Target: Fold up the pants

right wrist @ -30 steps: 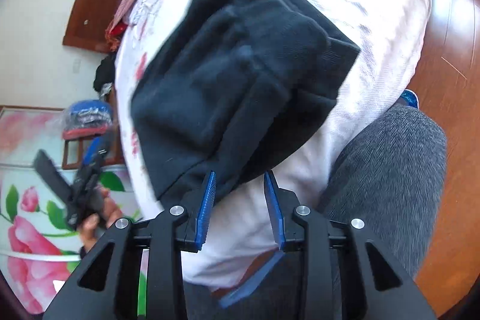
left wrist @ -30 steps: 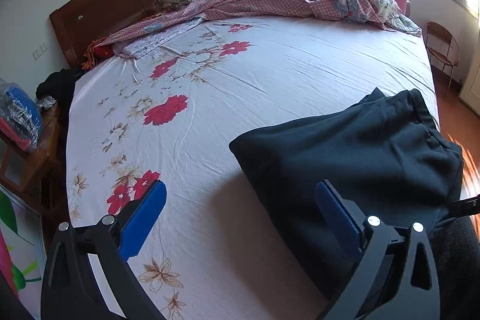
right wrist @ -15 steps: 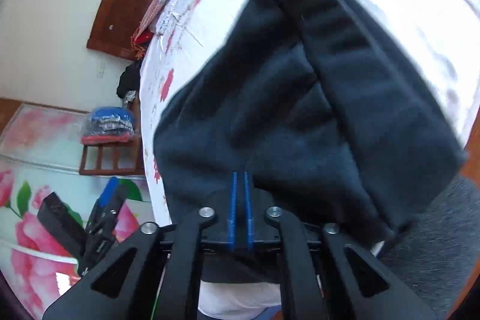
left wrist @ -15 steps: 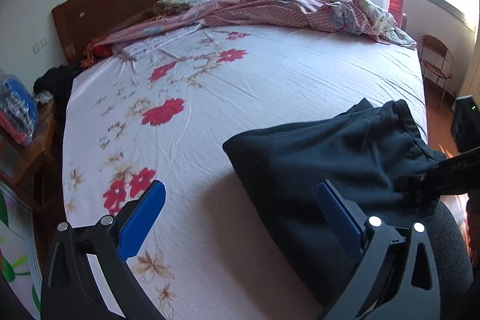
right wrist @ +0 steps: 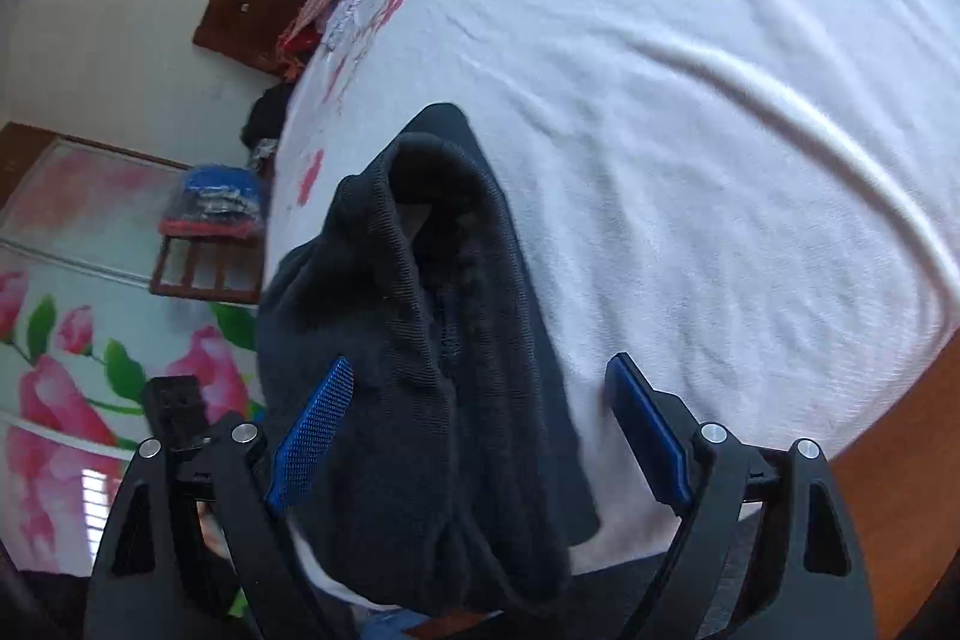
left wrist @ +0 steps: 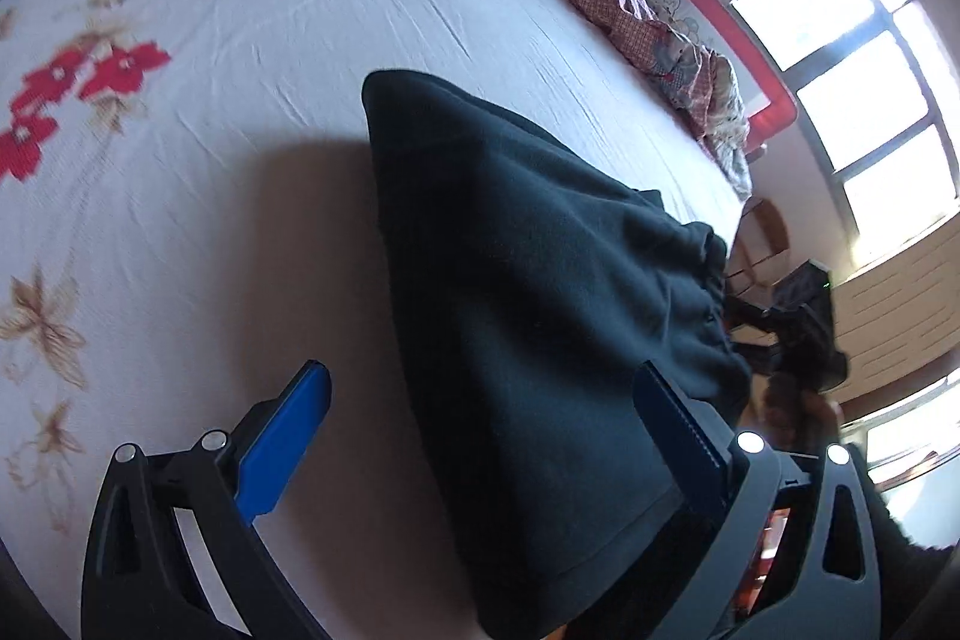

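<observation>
Left gripper (left wrist: 480, 436): jaws spread wide, gripping nothing. The dark pants (left wrist: 540, 310) lie folded between its fingers, reaching from 6 o'clock up toward 12 o'clock, with the gathered waistband at 2 o'clock. Right gripper (right wrist: 474, 436): jaws also apart, empty. The pants (right wrist: 420, 340) lie bunched between its fingers, nearer the left finger and extending to 12 o'clock. The garment rests on the floral bed sheet (left wrist: 210, 130) near the bed's edge.

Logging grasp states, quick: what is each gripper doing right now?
Left gripper: open, holding nothing, jaws either side of the dark pants.
Right gripper: open, holding nothing, pants between its jaws.
</observation>
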`<state>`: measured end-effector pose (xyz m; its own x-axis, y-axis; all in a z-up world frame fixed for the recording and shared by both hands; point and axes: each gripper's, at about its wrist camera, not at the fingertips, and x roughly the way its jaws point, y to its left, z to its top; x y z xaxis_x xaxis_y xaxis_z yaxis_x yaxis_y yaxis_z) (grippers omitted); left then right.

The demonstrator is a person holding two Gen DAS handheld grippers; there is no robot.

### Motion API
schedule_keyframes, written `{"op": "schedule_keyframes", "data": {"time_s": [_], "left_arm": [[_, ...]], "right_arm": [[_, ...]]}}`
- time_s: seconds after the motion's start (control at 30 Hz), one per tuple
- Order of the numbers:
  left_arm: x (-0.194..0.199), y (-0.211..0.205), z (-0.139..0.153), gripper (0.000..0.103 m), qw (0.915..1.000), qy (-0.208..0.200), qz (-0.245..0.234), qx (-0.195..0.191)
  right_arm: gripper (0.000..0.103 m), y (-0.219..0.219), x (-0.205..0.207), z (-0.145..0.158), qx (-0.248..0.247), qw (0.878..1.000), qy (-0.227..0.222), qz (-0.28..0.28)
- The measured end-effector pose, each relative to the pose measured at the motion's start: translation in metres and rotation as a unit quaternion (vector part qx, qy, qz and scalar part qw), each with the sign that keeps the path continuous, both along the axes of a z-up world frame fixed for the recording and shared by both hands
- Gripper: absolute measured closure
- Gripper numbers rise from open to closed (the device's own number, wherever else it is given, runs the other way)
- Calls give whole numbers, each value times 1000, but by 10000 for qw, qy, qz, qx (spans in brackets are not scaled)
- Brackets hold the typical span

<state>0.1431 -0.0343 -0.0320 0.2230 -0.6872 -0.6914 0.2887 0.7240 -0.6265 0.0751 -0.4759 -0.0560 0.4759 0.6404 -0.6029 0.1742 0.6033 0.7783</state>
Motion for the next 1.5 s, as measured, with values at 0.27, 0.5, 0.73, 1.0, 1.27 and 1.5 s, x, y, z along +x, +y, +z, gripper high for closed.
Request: {"op": "schedule_keyframes", "data": {"time_s": [0.27, 0.5, 0.73, 1.0, 1.27, 1.5], "left_arm": [[5, -24, -30, 2, 9969, 418, -177, -649], [6, -40, -28, 80, 9966, 447, -263, -641], [4, -51, 19, 83, 9965, -119, -130, -818], [52, 2, 94, 83, 9922, -896, 200, -848], [122, 99, 98, 78, 9913, -1161, 613, -52], [120, 154, 16, 41, 9601, -704, 1648, 2149]], "right_arm": [[25, 17, -8, -4, 98, 9982, -316, 501], [67, 39, 11, 19, -611, 9966, -152, 525], [71, 56, 23, 83, -1172, 9895, -489, 686], [71, 112, 121, 128, -1073, 9828, -1073, 1050], [70, 202, 229, 84, -588, 9849, -1061, 1236], [38, 172, 215, 15, -593, 9982, 85, 2]]}}
